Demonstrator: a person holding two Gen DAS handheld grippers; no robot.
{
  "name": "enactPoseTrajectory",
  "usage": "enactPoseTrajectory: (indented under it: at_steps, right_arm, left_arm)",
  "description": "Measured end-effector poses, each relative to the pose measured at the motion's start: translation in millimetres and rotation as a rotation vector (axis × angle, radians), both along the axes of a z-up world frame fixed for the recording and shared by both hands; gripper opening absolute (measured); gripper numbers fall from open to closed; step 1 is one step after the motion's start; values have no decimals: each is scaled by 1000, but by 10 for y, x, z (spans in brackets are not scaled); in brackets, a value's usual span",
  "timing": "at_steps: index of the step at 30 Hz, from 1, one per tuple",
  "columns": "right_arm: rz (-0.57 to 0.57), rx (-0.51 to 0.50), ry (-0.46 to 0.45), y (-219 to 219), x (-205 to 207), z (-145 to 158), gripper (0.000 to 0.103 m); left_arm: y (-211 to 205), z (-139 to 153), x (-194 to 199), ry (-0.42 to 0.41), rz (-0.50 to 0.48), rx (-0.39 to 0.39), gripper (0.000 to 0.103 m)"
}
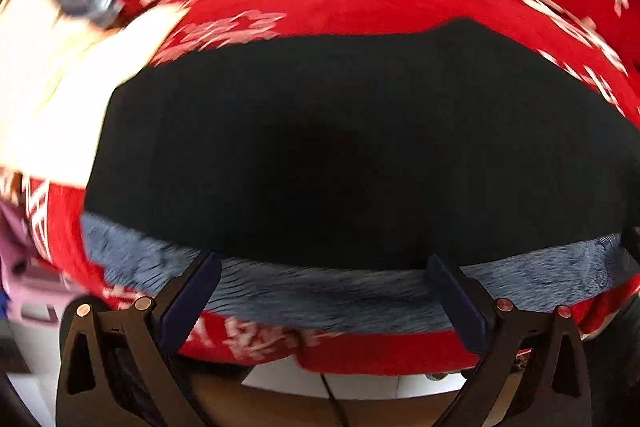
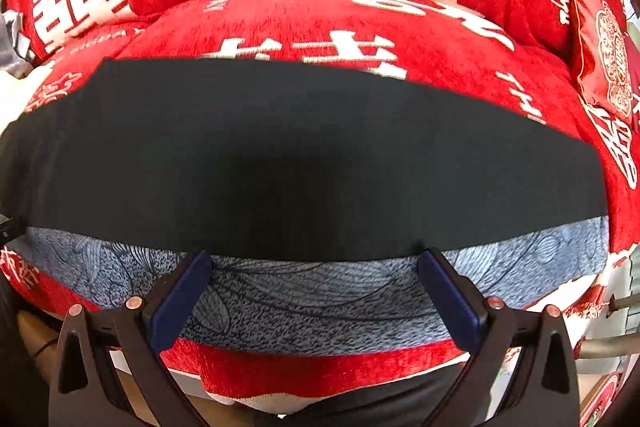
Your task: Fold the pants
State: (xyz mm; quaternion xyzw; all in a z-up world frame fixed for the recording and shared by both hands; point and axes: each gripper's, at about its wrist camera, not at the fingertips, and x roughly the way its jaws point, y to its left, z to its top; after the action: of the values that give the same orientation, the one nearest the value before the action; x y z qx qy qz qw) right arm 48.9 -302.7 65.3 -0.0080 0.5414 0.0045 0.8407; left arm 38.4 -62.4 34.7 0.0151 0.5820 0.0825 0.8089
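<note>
Both the left claw (image 1: 320, 267) and right claw (image 2: 314, 263) gape wide, empty, over the pants' (image 2: 304, 155) blue-grey lining (image 2: 320, 303).

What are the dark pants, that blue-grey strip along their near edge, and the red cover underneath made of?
The pants look like smooth matte knit, nearly black, no visible weave. The blue-grey strip seems a fuzzy fleece-like lining with a leaf-line pattern, probably the pants' inside, though that is uncertain. The red cover looks like nubby chenille or plush with white printed characters.
</note>
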Motion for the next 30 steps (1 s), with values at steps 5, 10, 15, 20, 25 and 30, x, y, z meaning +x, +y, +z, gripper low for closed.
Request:
enactPoseTrajectory:
  at_steps: [5, 10, 15, 20, 25, 30]
  right_arm:
    - [-29, 15, 12, -250, 3, 16, 103]
    - [-173, 73, 14, -840, -25, -10, 103]
    - [-298, 56, 9, -1417, -209, 0, 103]
    - [-413, 87, -19, -1946, -524, 2, 103]
    - [-495, 202, -50, -2309, -777, -112, 103]
    - [-475, 328, -107, -2427, -866, -173, 103]
  left_arm:
    - [-111, 31, 121, -1, -21, 14, 103]
    - [-295, 54, 305, 14, -82, 8, 103]
    - [-781, 48, 394, 21, -140, 0, 103]
    - [-1177, 71, 516, 32, -209, -5, 103]
    - [-1607, 74, 638, 46, -266, -12, 103]
    - [-2052, 73, 795, 65, -309, -29, 103]
